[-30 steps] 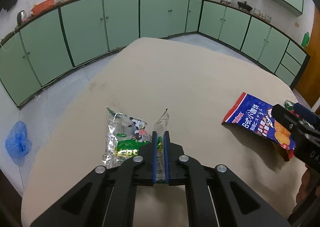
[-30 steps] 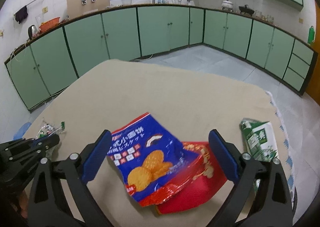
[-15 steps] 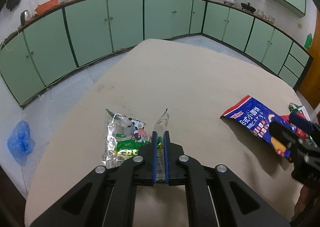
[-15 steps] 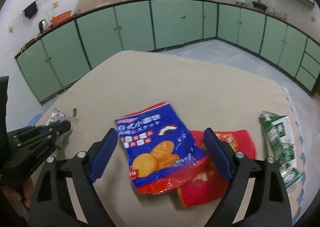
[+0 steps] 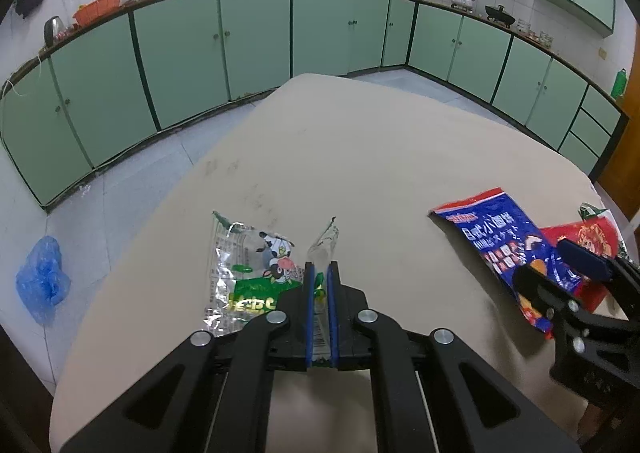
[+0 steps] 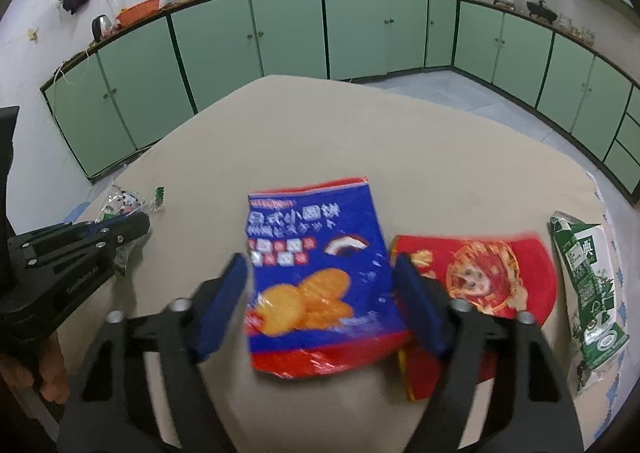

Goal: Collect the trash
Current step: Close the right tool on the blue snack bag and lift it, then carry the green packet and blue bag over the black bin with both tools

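My left gripper (image 5: 320,273) is shut on a clear wrapper with green print (image 5: 248,273), which lies on the beige table (image 5: 360,157) near its left edge. The wrapper's torn end sticks up past the pads. A blue biscuit bag (image 6: 316,265) lies flat in the middle of the right wrist view. My right gripper (image 6: 320,269) straddles it with jaws closing, the blue pads (image 6: 224,305) right at the bag's two sides and the bag still uncrumpled. In the left wrist view the right gripper (image 5: 556,269) hangs over the blue bag (image 5: 492,237).
A red wrapper (image 6: 492,273) lies partly under the blue bag's right side. A flattened green milk carton (image 6: 584,273) lies at the table's right edge. A blue plastic bag (image 5: 40,277) is on the floor at left. Green cabinets (image 5: 256,33) ring the room.
The right gripper's jaws have narrowed from wide apart to the blue bag's sides, and it has come in closer over the bag. The left gripper keeps its hold unmoved.
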Motion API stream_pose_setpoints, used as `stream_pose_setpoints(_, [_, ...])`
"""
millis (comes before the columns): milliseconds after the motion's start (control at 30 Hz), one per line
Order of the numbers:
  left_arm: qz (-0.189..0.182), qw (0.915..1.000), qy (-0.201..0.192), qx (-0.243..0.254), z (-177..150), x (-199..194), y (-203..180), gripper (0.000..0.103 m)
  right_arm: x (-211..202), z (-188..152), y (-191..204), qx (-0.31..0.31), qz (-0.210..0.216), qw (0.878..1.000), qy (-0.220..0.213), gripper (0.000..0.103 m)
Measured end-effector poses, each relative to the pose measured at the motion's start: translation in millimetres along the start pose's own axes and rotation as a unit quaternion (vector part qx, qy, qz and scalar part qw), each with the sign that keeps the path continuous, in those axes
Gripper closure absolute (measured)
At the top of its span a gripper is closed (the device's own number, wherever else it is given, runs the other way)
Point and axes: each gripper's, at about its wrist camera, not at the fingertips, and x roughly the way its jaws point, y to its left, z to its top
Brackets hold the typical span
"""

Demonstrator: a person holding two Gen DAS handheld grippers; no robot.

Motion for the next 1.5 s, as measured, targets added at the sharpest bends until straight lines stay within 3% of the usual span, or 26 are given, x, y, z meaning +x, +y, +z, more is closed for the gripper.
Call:
stream_pose_setpoints(33, [0.001,1.0000,0.001,0.000,0,0,0,0.097,-1,0,-1,0.004,0.001,1.000,-0.001,0.043])
stream_pose_setpoints(133, [0.001,1.0000,0.004,0.000,0,1,-1,0.097,-2,-1,-4,0.008,0.003,1.000,-0.001,0.064])
stream_pose_setpoints(200, [0.001,1.0000,0.005,0.000,-1,2,-1,0.097,-1,-2,-6,0.010,0.009,1.000,0.006,0.088])
stream_pose_setpoints(300, [-0.002,1.0000,0.004,0.002,-1,1,-3,0.097,-3,-7,-12,0.027,0.030,0.999,0.013,0.103])
stream_pose_setpoints(467, [-0.011,0.9999,0.001,0.010,-2,-2,-4,0.097,-16,-11,-11,0.024,0.035,0.999,0.001,0.103])
stream_pose_setpoints(567, [-0.011,0.9998,-0.001,0.015,-4,-3,-4,0.097,-17,-11,-10,0.027,0.041,0.999,0.003,0.098])
stream_pose_setpoints(633, [-0.011,0.9999,0.001,0.013,-6,-3,-3,0.097,-16,-11,-9,0.027,0.040,0.999,0.004,0.089])
stream_pose_setpoints(700, [-0.007,0.9999,0.003,0.013,-6,-2,-2,0.097,-12,-12,-7,0.032,0.041,0.999,0.009,0.067])
stream_pose_setpoints(867, [-0.005,0.9999,0.007,0.011,-7,1,3,0.097,4,-12,-2,0.030,0.038,0.998,0.037,0.062])
stream_pose_setpoints(933, [-0.006,0.9999,0.006,0.009,-7,0,3,0.097,5,-12,0,0.027,0.035,0.998,0.040,0.064])
stream_pose_setpoints(1000, [-0.006,0.9999,0.007,0.006,-6,2,5,0.097,5,-11,4,0.017,0.033,0.998,0.041,0.083])
stream_pose_setpoints(1100, [-0.006,0.9999,0.006,0.006,-7,1,2,0.097,4,-9,5,0.017,0.038,0.998,0.039,0.094])
stream_pose_setpoints(1500, [-0.016,0.9997,-0.015,0.013,-8,-22,-5,0.097,-49,-4,-1,0.016,0.049,0.998,-0.034,0.100])
